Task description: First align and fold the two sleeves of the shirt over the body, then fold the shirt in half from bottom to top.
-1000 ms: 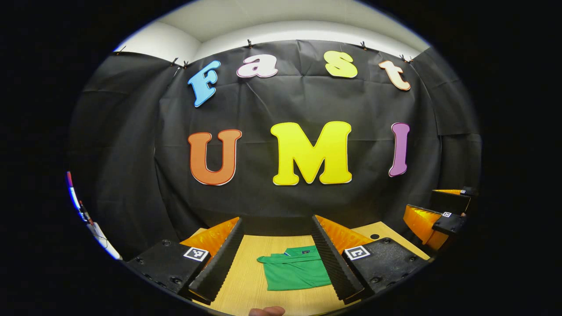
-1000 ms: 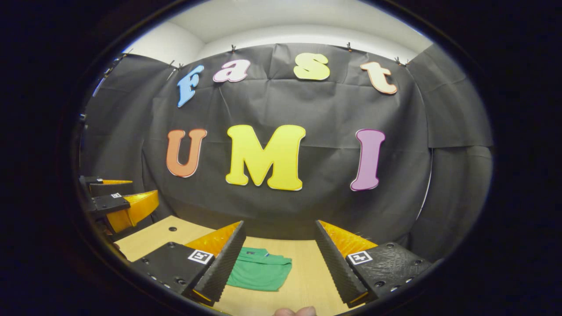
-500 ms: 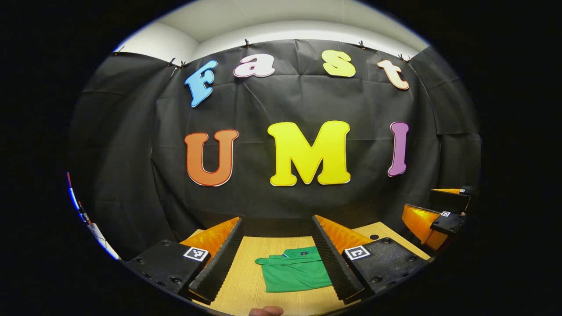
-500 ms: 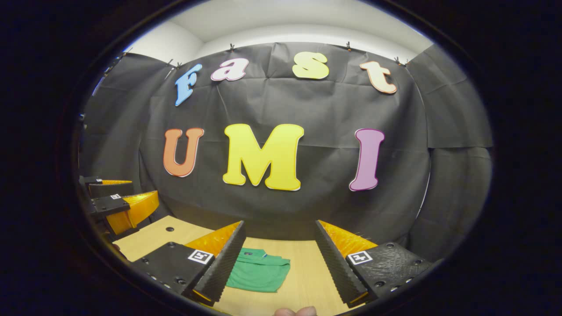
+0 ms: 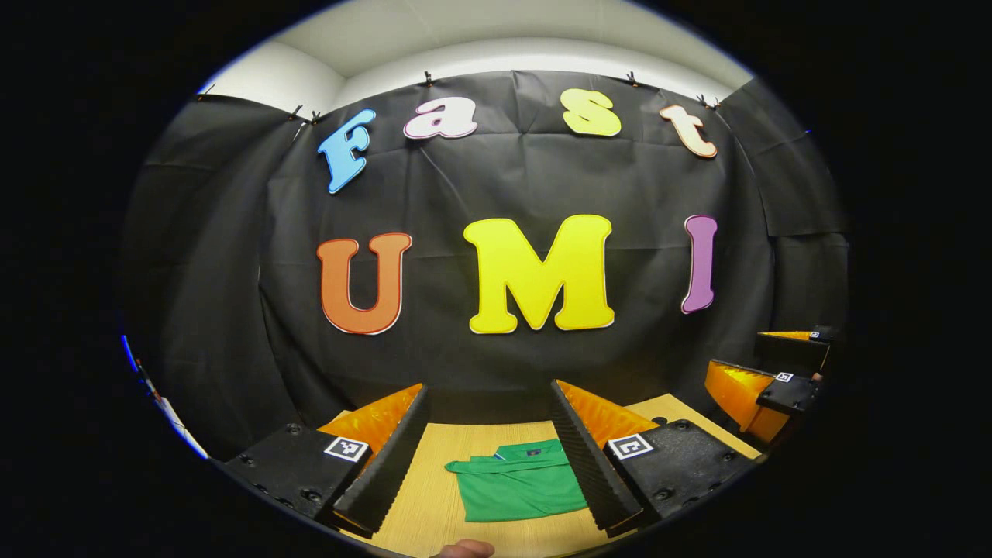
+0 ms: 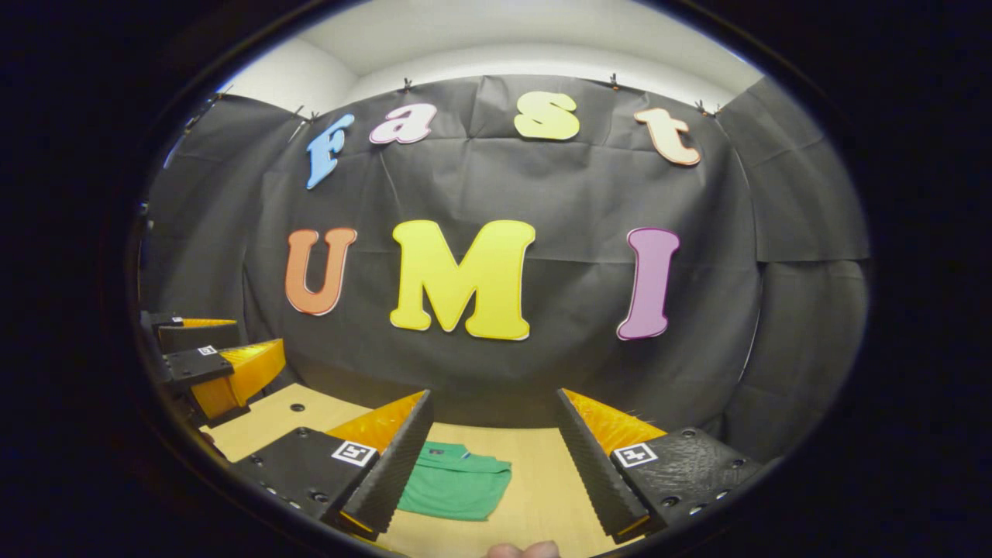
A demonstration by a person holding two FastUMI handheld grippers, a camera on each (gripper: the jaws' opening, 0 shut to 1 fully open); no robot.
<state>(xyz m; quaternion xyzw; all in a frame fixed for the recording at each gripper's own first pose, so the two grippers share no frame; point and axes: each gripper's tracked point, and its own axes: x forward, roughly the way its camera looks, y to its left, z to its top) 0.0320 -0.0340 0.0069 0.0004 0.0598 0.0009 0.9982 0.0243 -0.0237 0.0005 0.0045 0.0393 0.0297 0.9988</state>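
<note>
Lying flat on the wooden table [image 5: 434,504], the green shirt [image 5: 518,490] is presenting as a compact rectangle, so both sleeve folds and the bottom-to-top fold are judged done (nothing obvious is remaining). Its collar is pointing toward the booth wall; its long axis is running across. Both the left gripper [image 5: 487,457] and the right gripper [image 6: 490,465] are hovering above it with jaws spread, holding nothing.
</note>
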